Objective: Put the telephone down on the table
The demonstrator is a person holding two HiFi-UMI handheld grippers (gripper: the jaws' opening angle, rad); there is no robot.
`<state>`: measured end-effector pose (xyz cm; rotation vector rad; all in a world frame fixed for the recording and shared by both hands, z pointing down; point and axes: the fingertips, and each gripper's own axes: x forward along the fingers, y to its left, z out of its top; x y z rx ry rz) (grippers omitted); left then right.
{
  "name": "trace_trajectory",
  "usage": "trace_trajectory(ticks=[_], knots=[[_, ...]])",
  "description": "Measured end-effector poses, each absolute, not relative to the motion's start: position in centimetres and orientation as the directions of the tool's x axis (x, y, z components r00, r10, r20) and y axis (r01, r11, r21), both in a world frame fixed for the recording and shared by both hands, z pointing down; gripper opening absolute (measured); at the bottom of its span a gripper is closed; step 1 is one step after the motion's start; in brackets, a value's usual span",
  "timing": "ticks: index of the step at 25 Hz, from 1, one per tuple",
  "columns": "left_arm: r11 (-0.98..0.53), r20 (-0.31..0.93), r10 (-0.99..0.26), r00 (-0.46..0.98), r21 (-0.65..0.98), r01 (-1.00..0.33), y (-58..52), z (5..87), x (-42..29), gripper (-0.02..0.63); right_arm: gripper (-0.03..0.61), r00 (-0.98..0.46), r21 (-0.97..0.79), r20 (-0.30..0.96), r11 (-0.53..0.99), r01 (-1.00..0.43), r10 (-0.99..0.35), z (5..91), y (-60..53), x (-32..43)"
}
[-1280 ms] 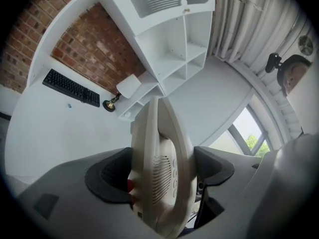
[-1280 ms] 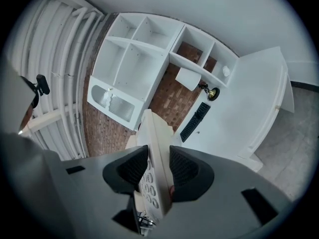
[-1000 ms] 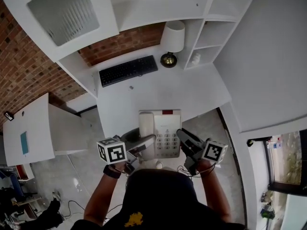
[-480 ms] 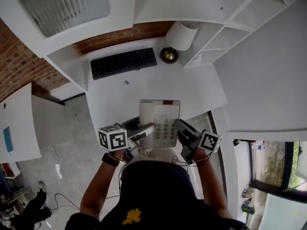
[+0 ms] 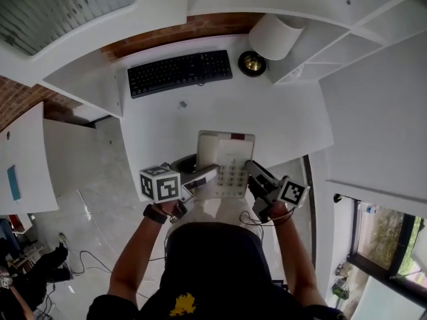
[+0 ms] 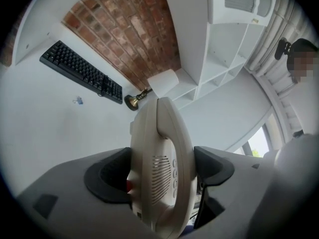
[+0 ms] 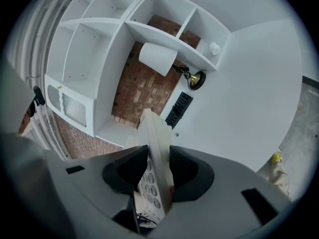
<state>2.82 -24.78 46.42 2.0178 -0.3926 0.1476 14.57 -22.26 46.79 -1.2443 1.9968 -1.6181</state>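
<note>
A cream push-button telephone [image 5: 227, 153], handset on its cradle, is held between my two grippers over the front part of the white desk [image 5: 287, 122]. My left gripper [image 5: 203, 177] is shut on its handset side; in the left gripper view the handset [image 6: 162, 148] fills the gap between the dark pads of my left gripper [image 6: 162, 169]. On the keypad side my right gripper [image 5: 255, 174] is shut, and the right gripper view shows the phone's thin edge [image 7: 152, 133] clamped by my right gripper [image 7: 158, 166]. Whether the base touches the desk cannot be told.
A black keyboard [image 5: 179, 73] lies at the back of the desk, and a white-shaded lamp [image 5: 277, 35] with a brass base [image 5: 251, 63] stands to its right. A small blue item [image 5: 182, 104] lies behind the phone. White shelves [image 5: 373, 25] rise at the right; a low white table [image 5: 27, 172] stands left.
Both grippers have carried the telephone forward, from over the desk's front edge to further over the desk. Neither grip has changed.
</note>
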Motion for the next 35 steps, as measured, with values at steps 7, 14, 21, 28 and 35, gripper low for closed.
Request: trace_trajectory(ticks=[7,14,21,28,35], knots=[[-0.359,0.242,-0.304,0.921,0.867,-0.346,-27.7,54.5,3.1,0.402,0.130,-0.618,-0.854,0.372,0.006,-0.521,-0.692,54.5,-26.2,15.3],[-0.335,0.237,-0.341,0.910,0.873,-0.353,-29.1,59.2,3.0,0.403,0.129,-0.602,-0.788,0.432,0.044,-0.614,-0.672,58.2,-28.5,15.1],[-0.313,0.238,-0.346,0.907,0.882,-0.351,-29.7,60.4,3.5,0.402,0.129,-0.589,-0.754,0.452,0.066,-0.654,-0.669,59.5,-29.2,15.3],[-0.292,0.279,-0.320,0.905,0.880,-0.375,-29.4,62.6,3.6,0.407,0.129,-0.576,-0.710,0.498,0.077,-0.700,-0.649,60.6,-29.1,15.2],[-0.287,0.266,-0.302,0.915,0.890,-0.354,-29.6,63.3,3.9,0.407,0.130,-0.542,-0.694,0.515,0.048,-0.719,-0.664,61.1,-28.9,15.6]])
